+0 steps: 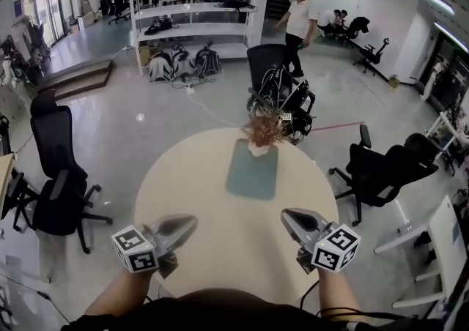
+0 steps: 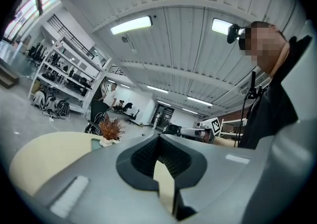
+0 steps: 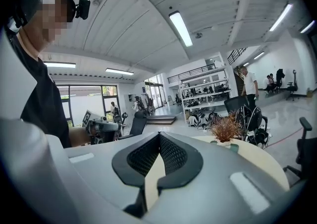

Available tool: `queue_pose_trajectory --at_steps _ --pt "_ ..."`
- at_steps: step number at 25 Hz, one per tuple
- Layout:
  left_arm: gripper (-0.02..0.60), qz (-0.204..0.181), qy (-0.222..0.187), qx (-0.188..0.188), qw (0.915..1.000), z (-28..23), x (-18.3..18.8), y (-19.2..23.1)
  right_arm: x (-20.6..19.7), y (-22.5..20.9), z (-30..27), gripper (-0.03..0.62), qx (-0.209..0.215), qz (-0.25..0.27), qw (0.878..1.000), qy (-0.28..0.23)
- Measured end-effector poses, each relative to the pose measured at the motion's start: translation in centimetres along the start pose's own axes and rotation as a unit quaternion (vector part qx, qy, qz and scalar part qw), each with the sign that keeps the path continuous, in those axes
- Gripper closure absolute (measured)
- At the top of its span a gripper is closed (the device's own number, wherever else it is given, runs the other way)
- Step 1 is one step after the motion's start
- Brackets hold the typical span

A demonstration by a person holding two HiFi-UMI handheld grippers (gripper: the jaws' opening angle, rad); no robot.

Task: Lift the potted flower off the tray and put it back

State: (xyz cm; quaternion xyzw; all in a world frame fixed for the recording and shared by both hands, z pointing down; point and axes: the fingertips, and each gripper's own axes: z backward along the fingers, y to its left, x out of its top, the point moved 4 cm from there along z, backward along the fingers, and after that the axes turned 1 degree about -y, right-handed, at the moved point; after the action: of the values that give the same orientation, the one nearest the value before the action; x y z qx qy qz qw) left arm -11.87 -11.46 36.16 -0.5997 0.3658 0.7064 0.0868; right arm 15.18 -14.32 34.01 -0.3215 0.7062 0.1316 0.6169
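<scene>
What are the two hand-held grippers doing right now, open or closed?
Left hand-held gripper: closed, holding nothing.
Right hand-held gripper: closed, holding nothing.

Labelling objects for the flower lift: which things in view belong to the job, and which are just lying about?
Job:
- potted flower
- teal tray
- left gripper, shut, empty
- right gripper, shut, empty

Lying about:
- left office chair
- right office chair
- shelving rack
- standing person
</scene>
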Motion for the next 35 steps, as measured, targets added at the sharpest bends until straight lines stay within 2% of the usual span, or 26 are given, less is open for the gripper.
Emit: queue_pose_trajectory --at_steps 5,11,17,26,30,35 --pt "0.581 -0.015 0.022 -0.009 0.9996 -2.9 -0.3 2.7 -0.6 -1.8 0.0 0.579 -0.021 -0.005 1.000 -0.002" --pt "0.575 -0.029 0.052 -0.028 0.9978 -8.8 -1.7 8.8 -0.7 -5.2 -0.8 0.580 -0.051 -0.002 0.999 -0.004" --pt "0.441 -0.050 0.079 -0.025 0.9953 -15.8 -3.9 15.5 -0.5 -10.3 -2.6 0.580 -0.064 0.003 0.998 -0.003" --pt "0.274 -0.079 0.134 -0.014 0.9878 -26.2 -9.0 25.4 -1.7 -18.9 -6.5 0.579 -0.079 0.000 0.997 -0.005" --pt "0.228 -0.093 0.146 -0.018 0.9847 -31.3 -12.0 29.5 -3.2 -22.8 -8.1 0.579 -0.088 -0.006 0.996 -0.003" --pt "0.161 -0.087 0.173 -0.008 0.9811 -37.3 -15.5 34.7 -5.5 -26.8 -9.4 0.579 -0.092 -0.022 0.995 0.000"
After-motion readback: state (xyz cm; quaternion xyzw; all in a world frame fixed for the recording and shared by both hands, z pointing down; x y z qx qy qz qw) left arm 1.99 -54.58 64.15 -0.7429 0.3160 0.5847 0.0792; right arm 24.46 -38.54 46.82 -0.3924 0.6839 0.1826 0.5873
